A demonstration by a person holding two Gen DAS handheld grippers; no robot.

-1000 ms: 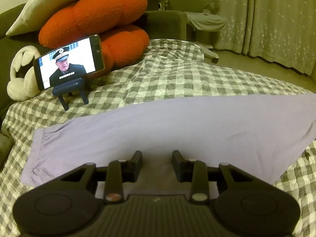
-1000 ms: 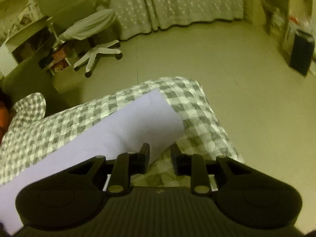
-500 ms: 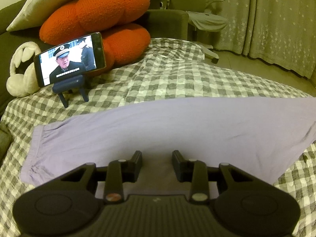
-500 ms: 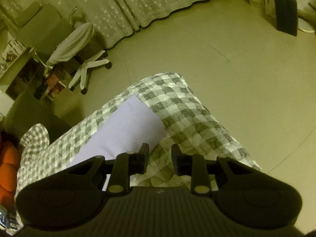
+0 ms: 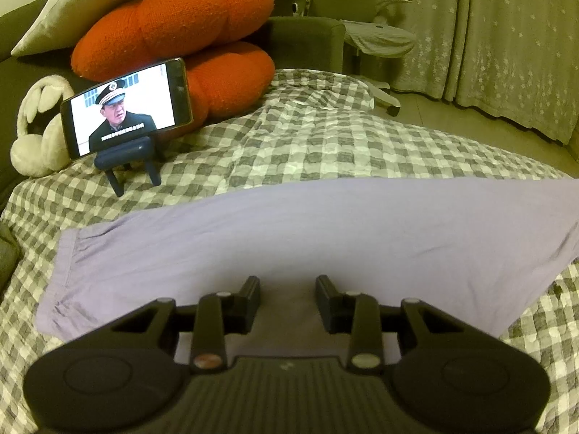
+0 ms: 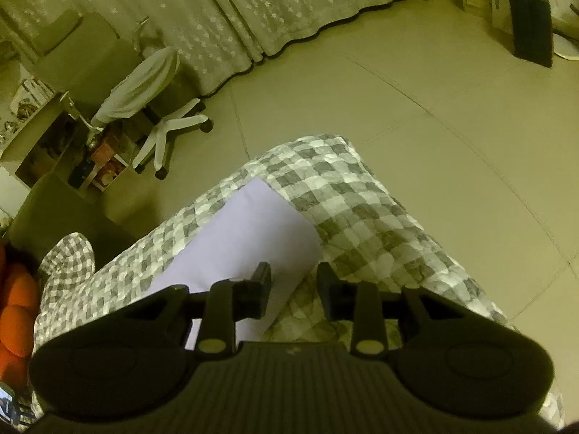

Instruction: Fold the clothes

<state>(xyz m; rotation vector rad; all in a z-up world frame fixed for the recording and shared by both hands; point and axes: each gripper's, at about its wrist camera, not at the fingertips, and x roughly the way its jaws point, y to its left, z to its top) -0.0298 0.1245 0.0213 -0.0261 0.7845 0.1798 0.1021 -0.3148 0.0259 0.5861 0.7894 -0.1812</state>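
Note:
A lavender garment (image 5: 307, 238) lies spread flat across a grey-and-white checked quilt (image 5: 307, 144). My left gripper (image 5: 287, 285) hovers over the garment's near edge. Its jaws stand apart, with only shadowed cloth below the gap and nothing pinched. In the right wrist view the garment's end (image 6: 249, 231) tapers to a corner near the quilt's (image 6: 362, 217) edge. My right gripper (image 6: 293, 271) sits over that corner's near edge. Its jaws are opening, and the cloth's edge runs beneath the gap without being pressed.
A phone (image 5: 125, 106) playing video stands on a dark stand (image 5: 126, 155) at the back left, in front of orange cushions (image 5: 173, 21) and a cream plush toy (image 5: 36, 144). Beyond the quilt's end lie bare floor (image 6: 434, 90), a swivel chair (image 6: 144, 97) and a dark bag (image 6: 530, 25).
The right gripper has rolled and shifted, so the garment's corner sits higher and narrower in its view, and its jaws stand slightly wider. The left gripper and the garment have kept still.

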